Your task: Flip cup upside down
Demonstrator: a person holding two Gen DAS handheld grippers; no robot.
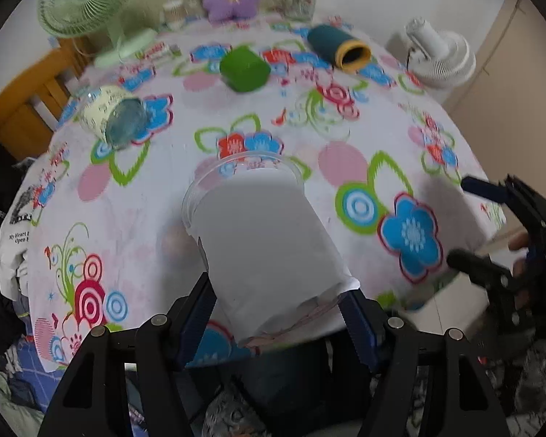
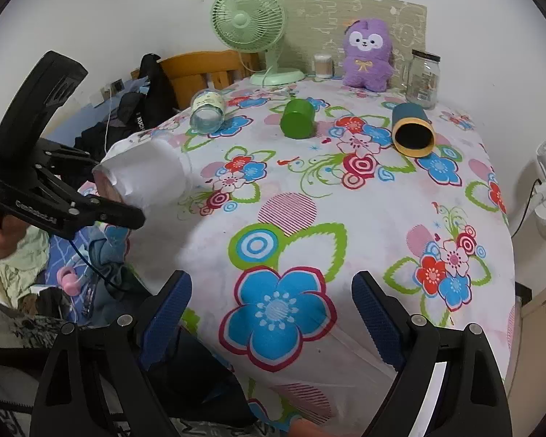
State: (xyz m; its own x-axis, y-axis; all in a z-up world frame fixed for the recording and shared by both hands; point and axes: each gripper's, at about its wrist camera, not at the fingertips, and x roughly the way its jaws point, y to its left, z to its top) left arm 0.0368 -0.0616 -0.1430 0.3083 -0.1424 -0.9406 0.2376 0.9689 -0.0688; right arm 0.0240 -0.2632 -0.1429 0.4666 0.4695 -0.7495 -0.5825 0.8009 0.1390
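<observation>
My left gripper [image 1: 278,306] is shut on a clear plastic cup with a white paper sleeve [image 1: 258,240]. It holds the cup near its base, tilted on its side, mouth pointing away over the flowered tablecloth [image 1: 345,138]. In the right wrist view the same cup [image 2: 145,174] hangs above the table's left edge, held by the left gripper [image 2: 105,200]. My right gripper [image 2: 271,313] is open and empty over the table's near edge; it also shows at the right of the left wrist view [image 1: 466,218].
Lying on the table further back are a glass jar with a pale label [image 2: 207,111], a green cup [image 2: 296,118] and a dark teal cup with a yellow rim [image 2: 413,129]. A green fan [image 2: 249,25], purple plush [image 2: 367,54] and upright jar [image 2: 422,78] stand at the back.
</observation>
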